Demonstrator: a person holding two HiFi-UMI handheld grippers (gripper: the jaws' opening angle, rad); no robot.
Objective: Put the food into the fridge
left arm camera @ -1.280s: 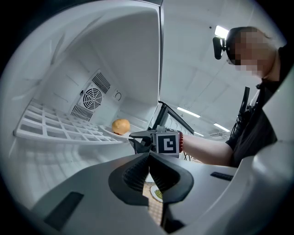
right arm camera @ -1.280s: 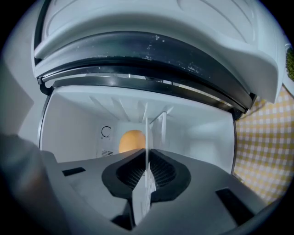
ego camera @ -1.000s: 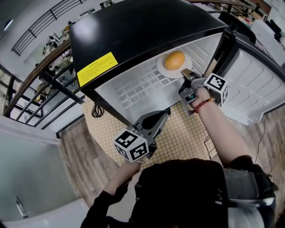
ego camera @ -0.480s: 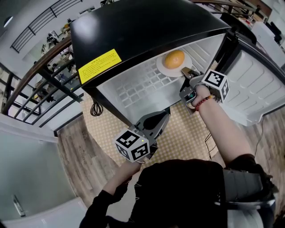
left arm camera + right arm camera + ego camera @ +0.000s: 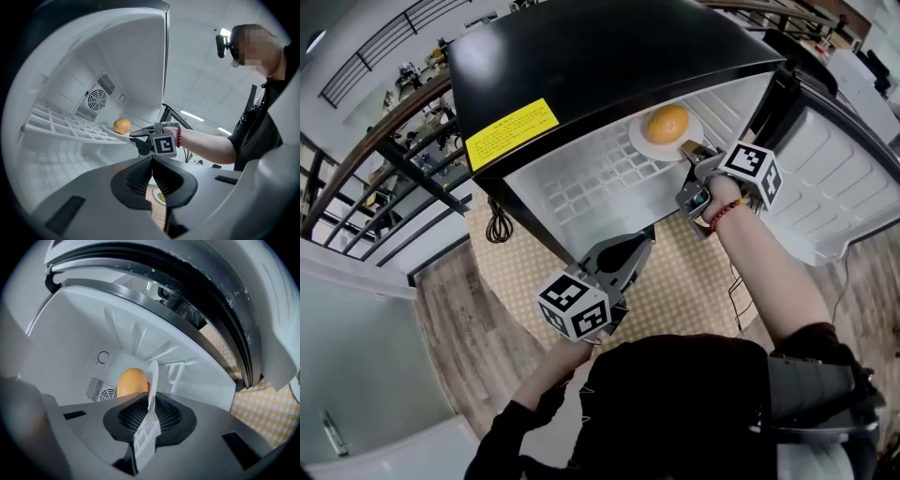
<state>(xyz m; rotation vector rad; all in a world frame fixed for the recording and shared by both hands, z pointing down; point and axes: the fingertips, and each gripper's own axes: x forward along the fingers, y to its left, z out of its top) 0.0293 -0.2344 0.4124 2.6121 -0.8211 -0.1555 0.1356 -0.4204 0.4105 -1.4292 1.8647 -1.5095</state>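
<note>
Two grippers: your right gripper's [image 5: 687,150] jaws, just opening, loosely straddle the plate [image 5: 639,142] rim, orange [image 5: 667,124] directly ahead; your left gripper [image 5: 642,247], closed and empty, sits farther back.

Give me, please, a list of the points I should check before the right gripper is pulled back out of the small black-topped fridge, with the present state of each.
1. The white round plate lies on the white wire shelf: ok.
2. The round orange fruit sits on the plate: ok.
3. The right gripper has let go: its jaws have just been opening, and the pads look off the plate's rim, which stands between them: ok.
4. The left gripper is shut, empty and outside the fridge: ok.
5. The white fridge door stands wide open, so the way back looks free: ok.
</note>
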